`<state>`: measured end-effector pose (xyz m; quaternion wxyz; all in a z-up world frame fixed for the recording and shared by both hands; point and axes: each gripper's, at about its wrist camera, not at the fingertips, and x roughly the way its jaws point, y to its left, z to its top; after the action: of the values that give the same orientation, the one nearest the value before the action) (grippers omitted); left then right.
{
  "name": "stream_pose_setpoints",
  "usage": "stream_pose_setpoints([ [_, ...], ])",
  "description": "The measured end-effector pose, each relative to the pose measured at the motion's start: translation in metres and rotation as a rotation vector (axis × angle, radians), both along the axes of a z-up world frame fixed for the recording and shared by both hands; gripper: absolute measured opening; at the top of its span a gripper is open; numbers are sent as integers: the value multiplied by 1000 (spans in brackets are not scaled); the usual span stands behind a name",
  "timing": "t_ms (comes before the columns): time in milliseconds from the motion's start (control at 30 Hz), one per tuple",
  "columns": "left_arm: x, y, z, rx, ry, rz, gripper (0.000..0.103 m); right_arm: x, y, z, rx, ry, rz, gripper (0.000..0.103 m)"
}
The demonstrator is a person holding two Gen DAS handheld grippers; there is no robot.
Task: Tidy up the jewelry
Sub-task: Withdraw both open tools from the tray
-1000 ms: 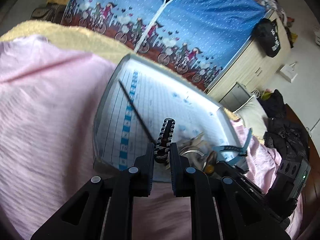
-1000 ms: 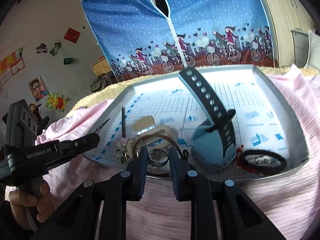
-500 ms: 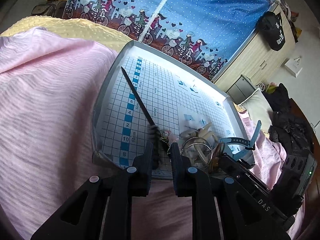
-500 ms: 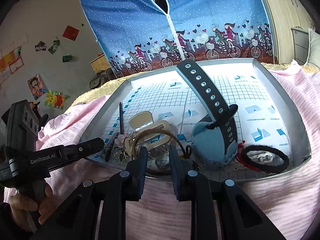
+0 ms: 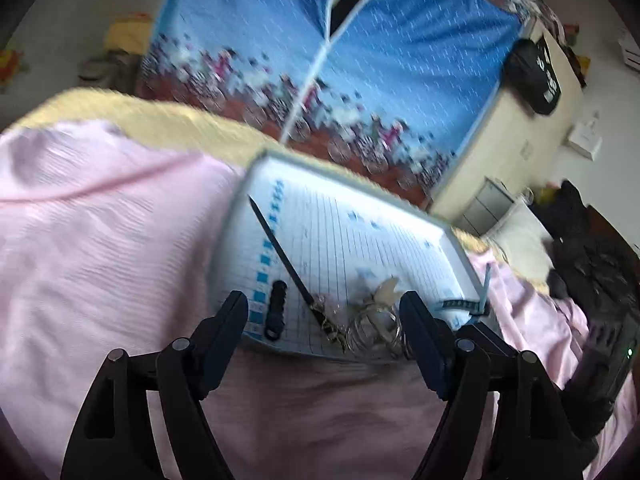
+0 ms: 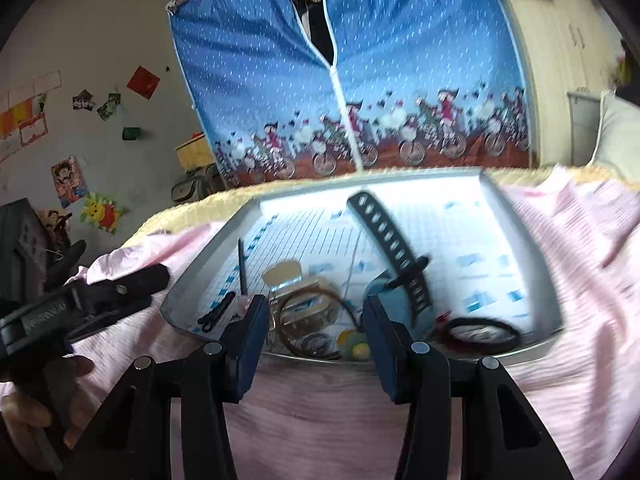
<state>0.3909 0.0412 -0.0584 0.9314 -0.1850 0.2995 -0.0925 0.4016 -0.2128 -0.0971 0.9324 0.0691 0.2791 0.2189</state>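
A grey tray (image 5: 229,240) lined with blue grid paper lies on a pink blanket. My left gripper (image 5: 324,320) is open at the tray's near edge and holds nothing. A black hair clip (image 5: 276,312) lies flat between its fingers, next to a long black hair stick (image 5: 280,252) and a pile of rings and bangles (image 5: 372,320). My right gripper (image 6: 316,320) is also open, above a brown bangle (image 6: 312,316) and a silver ring (image 6: 316,344). A blue watch (image 6: 400,264) with a black strap and a black hair tie (image 6: 480,330) sit in the tray (image 6: 208,256) to its right.
The pink blanket (image 5: 100,260) covers a bed, with a yellow cover (image 5: 160,120) at its far edge. A blue curtain with bicycle prints (image 6: 360,100) hangs behind. A hand (image 6: 32,400) holds the left gripper (image 6: 92,292) at the tray's left corner. Dark clothes (image 5: 592,248) lie at the right.
The left gripper set the black hair clip down in the tray and opened. The right gripper lowered the silver ring into the tray and opened. Both have drawn back a little.
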Motion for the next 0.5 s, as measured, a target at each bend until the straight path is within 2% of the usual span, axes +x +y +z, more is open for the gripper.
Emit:
stream_pose_setpoints([
  [33, -6, -2, 5, 14, -13, 16, 78, -3, 0, 4, -5, -8, -6, 47],
  [100, -19, -9, 16, 60, -47, 35, 100, -11, -4, 13, -11, -34, -23, 57],
  [200, -46, -21, 38, 134, -138, 52, 101, -27, -10, 32, -11, -86, -37, 72],
  [267, -60, -25, 49, 149, -171, 47, 101, -40, -14, 45, -21, -124, -47, 73],
  [433, -98, -32, 79, 170, -248, 57, 101, -74, -28, 77, 3, -198, -69, 84],
  [500, -115, -33, 90, 190, -276, 63, 101, -91, -31, 89, 4, -233, -64, 99],
])
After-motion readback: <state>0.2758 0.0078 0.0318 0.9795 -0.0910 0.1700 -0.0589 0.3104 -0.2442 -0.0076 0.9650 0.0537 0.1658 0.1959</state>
